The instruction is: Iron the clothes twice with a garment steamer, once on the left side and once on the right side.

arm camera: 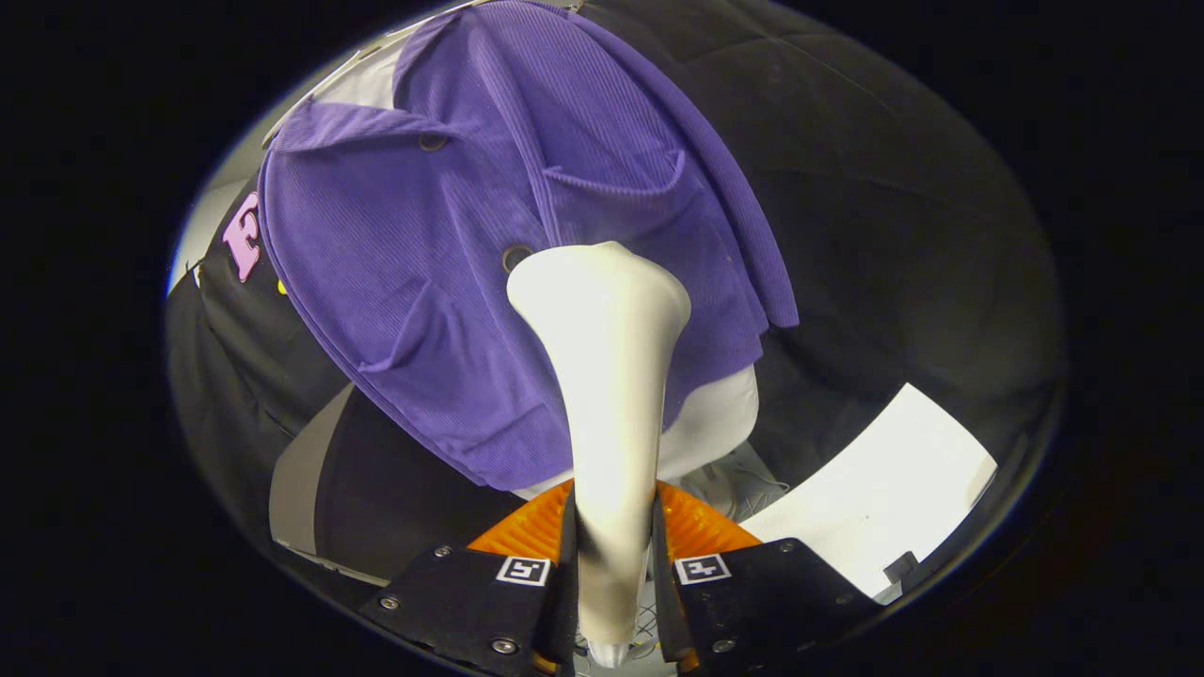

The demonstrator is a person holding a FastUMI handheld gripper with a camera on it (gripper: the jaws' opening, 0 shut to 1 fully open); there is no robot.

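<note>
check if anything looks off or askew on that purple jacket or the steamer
Nothing stands out. The purple jacket hangs on its white form, unbuttoned at the front. The hand-held gripper is shut on the steamer, whose head sits against the jacket's middle.

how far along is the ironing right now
Done: the tool is shut on the steamer, both fingers pressing its handle. In hand: the steamer head is up against the purple shirt near its buttons. Left: one frame cannot show which side passes are finished, so count both as unconfirmed.
</note>
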